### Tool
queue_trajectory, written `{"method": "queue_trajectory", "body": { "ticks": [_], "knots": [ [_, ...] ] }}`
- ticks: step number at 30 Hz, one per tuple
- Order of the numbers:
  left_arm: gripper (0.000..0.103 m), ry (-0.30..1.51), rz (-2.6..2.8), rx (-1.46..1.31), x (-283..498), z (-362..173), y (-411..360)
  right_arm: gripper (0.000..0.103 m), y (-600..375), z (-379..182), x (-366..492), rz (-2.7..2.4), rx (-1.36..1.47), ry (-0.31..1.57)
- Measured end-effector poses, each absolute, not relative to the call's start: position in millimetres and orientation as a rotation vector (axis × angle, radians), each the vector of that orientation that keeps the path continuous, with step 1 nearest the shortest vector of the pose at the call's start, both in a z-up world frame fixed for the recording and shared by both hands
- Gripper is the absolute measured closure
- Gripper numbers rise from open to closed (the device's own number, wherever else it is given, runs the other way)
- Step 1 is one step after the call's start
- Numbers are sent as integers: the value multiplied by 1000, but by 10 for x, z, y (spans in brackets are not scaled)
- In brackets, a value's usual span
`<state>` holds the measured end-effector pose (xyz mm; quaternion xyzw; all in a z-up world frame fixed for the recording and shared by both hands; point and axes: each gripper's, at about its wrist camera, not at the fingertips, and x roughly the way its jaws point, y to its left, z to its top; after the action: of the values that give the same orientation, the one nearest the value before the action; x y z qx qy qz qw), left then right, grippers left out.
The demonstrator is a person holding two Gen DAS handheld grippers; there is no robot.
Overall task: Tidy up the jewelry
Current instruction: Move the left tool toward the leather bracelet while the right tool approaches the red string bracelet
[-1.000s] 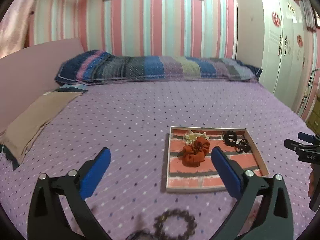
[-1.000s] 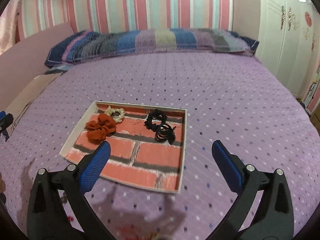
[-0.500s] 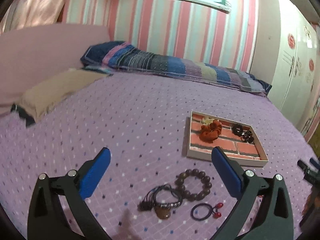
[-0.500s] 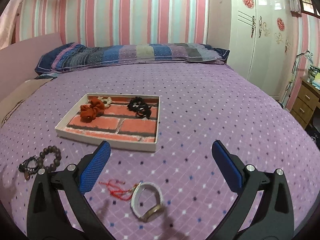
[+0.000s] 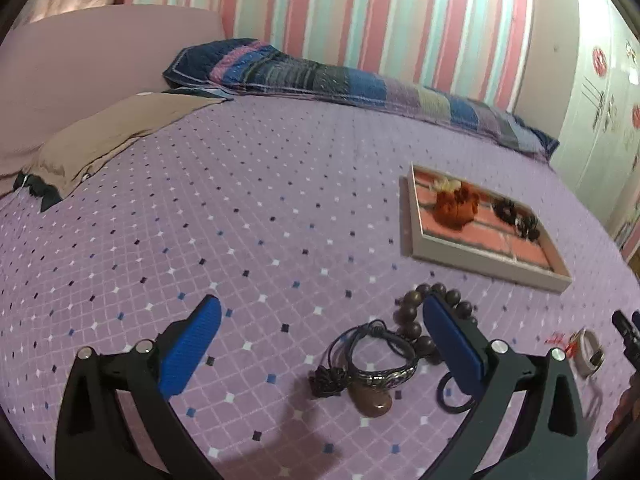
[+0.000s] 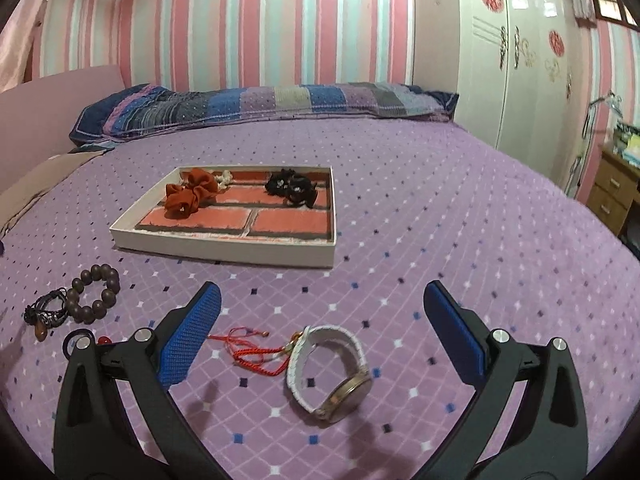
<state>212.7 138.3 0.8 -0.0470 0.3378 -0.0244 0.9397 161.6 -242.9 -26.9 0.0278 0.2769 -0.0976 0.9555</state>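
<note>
A white tray [image 6: 224, 246] with a brick-pattern floor lies on the purple bedspread and holds an orange scrunchie [image 6: 191, 196], a cream one and black hair ties [image 6: 291, 187]. In front of it lie a white-strap watch [image 6: 332, 368], a red cord [image 6: 252, 350], a brown bead bracelet [image 6: 94, 292], a dark cord bracelet with pendant [image 5: 370, 368] and a black hair ring [image 5: 452, 396]. My left gripper [image 5: 320, 340] is open just over the cord bracelet. My right gripper [image 6: 322, 328] is open above the watch. Neither holds anything.
A striped bolster pillow [image 6: 260, 108] runs along the head of the bed below a striped wall. A tan cloth [image 5: 108, 136] lies at the left edge. White wardrobe doors [image 6: 520, 72] and a wooden drawer unit [image 6: 612, 196] stand to the right.
Both grippers drew back from the tray toward the near edge of the bed, bringing the loose bracelets, watch and red cord into view. Both stayed open.
</note>
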Motion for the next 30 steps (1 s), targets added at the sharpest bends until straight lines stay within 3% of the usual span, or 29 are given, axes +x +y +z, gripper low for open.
{"method": "queue_trajectory", "body": {
  "ticks": [10,20,25,27,30],
  "knots": [
    [5,730,-119,14,2222,-383,1151,5,-1983,-595,1679,-190,-3,607],
    [6,778,-192,12,2382,-629,1114,29,-1923,-821,1877,-155,15,696],
    [21,813,-208,48,2445,-732,1048,36,-1934,-880,1942,-161,12,725],
    [26,824,-225,40,2484,-764,1045,47,-1939,-900,1967,-155,15,740],
    [32,837,-222,23,2539,-783,1080,50,-1971,-904,1976,-149,36,745]
  ]
}}
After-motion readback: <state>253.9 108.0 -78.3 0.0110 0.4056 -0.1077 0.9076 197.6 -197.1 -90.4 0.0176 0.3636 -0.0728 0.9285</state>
